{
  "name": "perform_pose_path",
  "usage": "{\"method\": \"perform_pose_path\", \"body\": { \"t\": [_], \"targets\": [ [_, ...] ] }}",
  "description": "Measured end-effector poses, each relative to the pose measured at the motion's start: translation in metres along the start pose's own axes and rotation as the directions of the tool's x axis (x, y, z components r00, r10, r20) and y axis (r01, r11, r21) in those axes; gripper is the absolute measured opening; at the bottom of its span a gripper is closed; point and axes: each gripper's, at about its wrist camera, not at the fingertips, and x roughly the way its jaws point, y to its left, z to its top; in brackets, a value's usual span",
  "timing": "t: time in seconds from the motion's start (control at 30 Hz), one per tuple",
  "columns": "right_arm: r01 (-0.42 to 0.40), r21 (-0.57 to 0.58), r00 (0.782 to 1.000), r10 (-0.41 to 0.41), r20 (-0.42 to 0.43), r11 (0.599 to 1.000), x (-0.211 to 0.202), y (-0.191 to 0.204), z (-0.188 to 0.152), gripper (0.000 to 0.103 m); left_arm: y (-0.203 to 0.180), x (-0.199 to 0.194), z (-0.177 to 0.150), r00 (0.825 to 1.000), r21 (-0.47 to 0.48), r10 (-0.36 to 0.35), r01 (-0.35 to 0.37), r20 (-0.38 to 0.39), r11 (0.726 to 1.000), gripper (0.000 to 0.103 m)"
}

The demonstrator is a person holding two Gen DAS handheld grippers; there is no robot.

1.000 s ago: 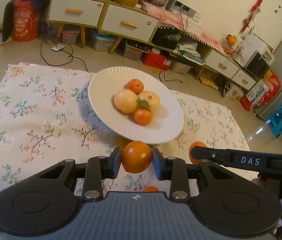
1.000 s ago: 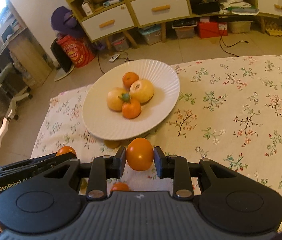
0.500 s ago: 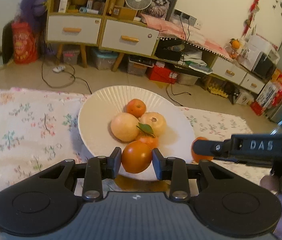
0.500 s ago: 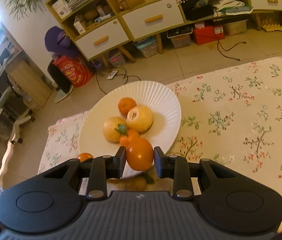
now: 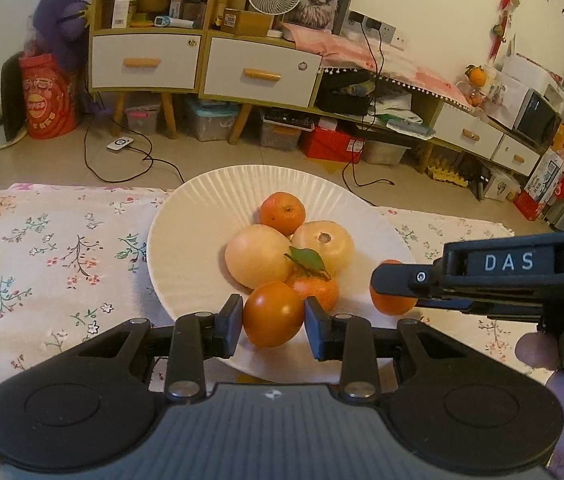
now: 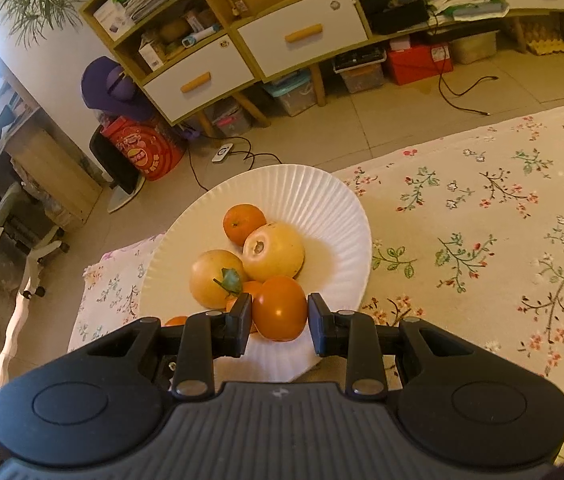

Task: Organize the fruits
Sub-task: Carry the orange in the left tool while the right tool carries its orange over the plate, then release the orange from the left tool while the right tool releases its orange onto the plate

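Note:
A white ribbed plate (image 5: 185, 208) (image 6: 302, 184) on the floral cloth holds two pale yellow fruits (image 5: 257, 256) (image 6: 273, 250), a small mandarin (image 5: 283, 208) (image 6: 241, 222) at the back and a leafy mandarin (image 5: 318, 290). My left gripper (image 5: 271, 320) is shut on a smooth orange fruit (image 5: 273, 312) just above the plate's near part. My right gripper (image 6: 279, 318) is shut on a second orange fruit (image 6: 279, 306) over the plate's near right part. In the left wrist view it (image 5: 392, 288) enters from the right with that fruit (image 5: 388, 304).
The floral tablecloth (image 6: 482, 240) (image 5: 49, 256) spreads left and right of the plate. Past its far edge lie tiled floor, cables (image 5: 137, 160) and low drawer cabinets (image 5: 201, 68). A person's fingers (image 5: 534, 352) grip the right tool's handle.
Both grippers moved forward and a little down with their orange fruits, from short of the plate's near rim to over its near part, close to the piled fruit.

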Motion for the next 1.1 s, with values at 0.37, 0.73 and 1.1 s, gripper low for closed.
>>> {"method": "perform_pose_path", "body": {
  "t": [0.37, 0.73, 1.1],
  "targets": [
    [0.009, 0.018, 1.000, -0.009, -0.007, 1.000, 0.010, -0.008, -0.001, 0.027, 0.002, 0.008, -0.003, 1.000, 0.000, -0.001, 0.001, -0.002, 1.000, 0.011],
    [0.001, 0.024, 1.000, 0.000, -0.012, 1.000, 0.012, -0.008, 0.001, 0.029, 0.004, 0.006, -0.001, 1.000, -0.005, 0.001, -0.001, -0.011, 1.000, 0.013],
    [-0.003, 0.023, 1.000, 0.003, -0.002, 1.000, -0.007, -0.010, 0.001, 0.051, -0.002, -0.011, -0.002, 1.000, 0.046, 0.019, -0.018, -0.022, 0.999, 0.039]
  ]
}}
